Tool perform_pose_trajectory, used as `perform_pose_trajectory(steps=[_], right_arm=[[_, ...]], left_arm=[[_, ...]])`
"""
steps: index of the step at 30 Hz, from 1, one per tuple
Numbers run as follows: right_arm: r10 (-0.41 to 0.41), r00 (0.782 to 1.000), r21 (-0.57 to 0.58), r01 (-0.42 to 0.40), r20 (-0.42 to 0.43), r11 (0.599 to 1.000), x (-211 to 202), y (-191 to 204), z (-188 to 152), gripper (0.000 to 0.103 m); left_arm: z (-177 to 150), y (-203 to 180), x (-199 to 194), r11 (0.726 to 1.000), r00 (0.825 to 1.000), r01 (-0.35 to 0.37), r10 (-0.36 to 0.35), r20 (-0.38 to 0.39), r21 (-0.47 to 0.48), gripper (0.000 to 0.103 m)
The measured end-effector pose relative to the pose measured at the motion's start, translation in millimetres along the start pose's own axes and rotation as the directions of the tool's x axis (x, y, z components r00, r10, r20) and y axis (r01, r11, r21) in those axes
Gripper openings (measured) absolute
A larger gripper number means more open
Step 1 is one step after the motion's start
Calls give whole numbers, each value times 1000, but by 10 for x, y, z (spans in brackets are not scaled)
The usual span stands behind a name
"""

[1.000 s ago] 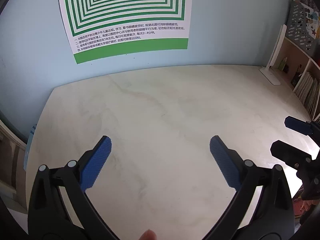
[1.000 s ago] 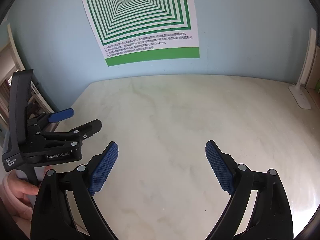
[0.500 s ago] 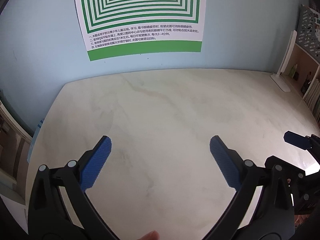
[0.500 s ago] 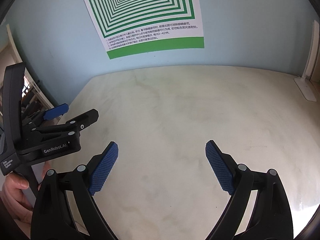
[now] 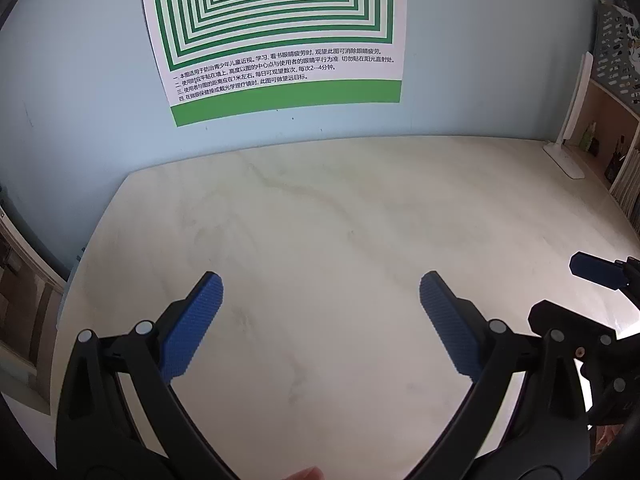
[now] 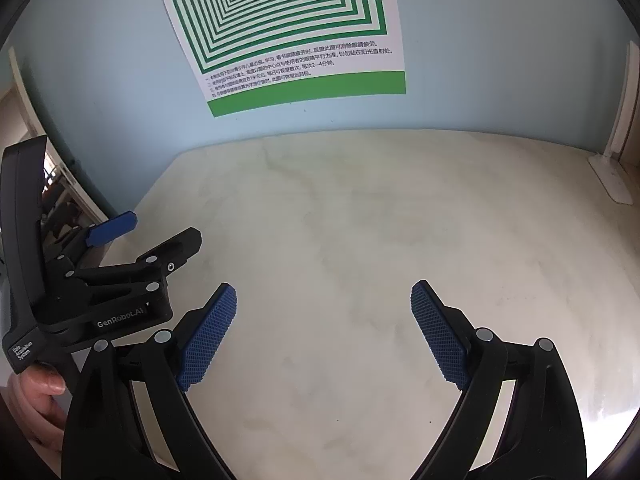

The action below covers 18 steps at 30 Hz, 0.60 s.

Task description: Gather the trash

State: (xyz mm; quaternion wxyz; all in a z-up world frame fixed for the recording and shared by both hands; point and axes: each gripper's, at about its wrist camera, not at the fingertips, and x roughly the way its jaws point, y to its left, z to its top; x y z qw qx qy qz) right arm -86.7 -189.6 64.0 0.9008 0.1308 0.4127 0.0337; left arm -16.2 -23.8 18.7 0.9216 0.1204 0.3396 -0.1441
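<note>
Trash: none discernible | table (image 5: 340, 220) | right gripper (image 5: 560, 296) partly cut off

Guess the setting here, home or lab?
Probably a home study corner: a pale marble-look desk against a blue wall, a green-striped eye-relief poster above it, and a bookshelf beside a white desk lamp.

Trash: none can be made out in either wrist view. Task implements only: left gripper (image 5: 321, 284) and right gripper (image 6: 324, 288), blue pads spread wide, nothing between them, poised over the pale marbled tabletop (image 5: 340, 208), the right one at the left's 3 o'clock.
</note>
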Motion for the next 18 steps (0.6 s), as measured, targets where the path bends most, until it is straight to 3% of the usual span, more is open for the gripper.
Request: perform_pose_trajectory(steps=[10, 18], right_arm=[[-8, 1000, 10, 8, -1, 1000, -22, -14, -6, 89], [-6, 1000, 11, 6, 5, 1000, -70, -37, -39, 89]], left_arm=[[-35, 11, 0, 1000, 1000, 0, 0, 18, 9, 97], [-19, 28, 59, 1000, 1000, 0, 0, -17, 0, 97]])
